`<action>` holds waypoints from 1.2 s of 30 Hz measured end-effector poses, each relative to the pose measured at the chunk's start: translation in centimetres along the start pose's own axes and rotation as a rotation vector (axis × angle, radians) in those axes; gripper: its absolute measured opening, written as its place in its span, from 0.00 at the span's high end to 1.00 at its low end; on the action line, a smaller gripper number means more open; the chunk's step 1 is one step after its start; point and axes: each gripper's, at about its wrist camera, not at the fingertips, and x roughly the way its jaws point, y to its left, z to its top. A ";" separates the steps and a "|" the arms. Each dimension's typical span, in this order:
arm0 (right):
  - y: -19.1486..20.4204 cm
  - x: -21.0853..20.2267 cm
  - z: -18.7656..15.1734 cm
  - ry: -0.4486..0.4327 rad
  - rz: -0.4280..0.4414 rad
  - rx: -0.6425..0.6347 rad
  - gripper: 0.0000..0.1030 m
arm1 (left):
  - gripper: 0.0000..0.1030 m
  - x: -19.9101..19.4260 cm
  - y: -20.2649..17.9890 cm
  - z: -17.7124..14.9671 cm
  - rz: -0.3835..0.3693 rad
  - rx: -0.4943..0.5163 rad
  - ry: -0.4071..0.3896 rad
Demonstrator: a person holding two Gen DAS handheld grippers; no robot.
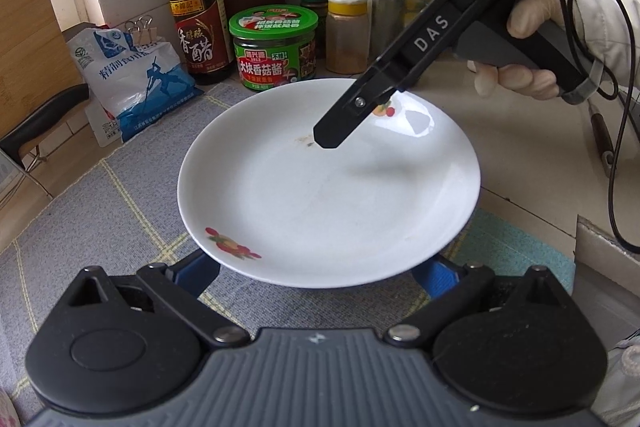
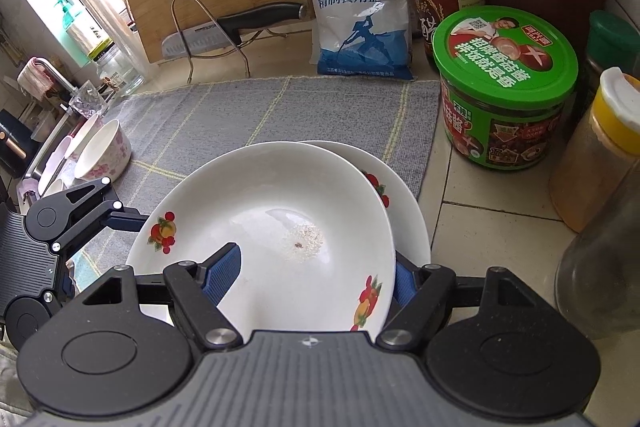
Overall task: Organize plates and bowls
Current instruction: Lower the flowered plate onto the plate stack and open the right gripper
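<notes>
Low in the right wrist view, my right gripper [image 2: 308, 277] has its jaws clamped across a tilted white plate [image 2: 276, 227], which overlaps a second plate [image 2: 408, 203] under it. My left gripper [image 1: 316, 275] sits at that lower plate's near edge at bottom centre; whether its jaws are clamped I cannot tell. I judge I am stacking; next, level the upper plate. Beyond, upper right, a green-lidded jar [image 2: 506, 87] and spice bottle [image 2: 600, 151] crowd the table; a bowl [image 2: 105, 151] waits left.
</notes>
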 end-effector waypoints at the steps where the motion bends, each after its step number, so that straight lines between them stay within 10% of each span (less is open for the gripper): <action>1: 0.0 -0.1 0.0 -0.001 -0.001 0.002 0.21 | 0.02 0.0 0.1 0.0 -0.004 -0.001 -0.001; 36: 2.7 -1.7 -0.7 -0.008 -0.241 -0.009 0.10 | 0.01 -1.5 0.3 -0.7 0.016 0.026 -0.072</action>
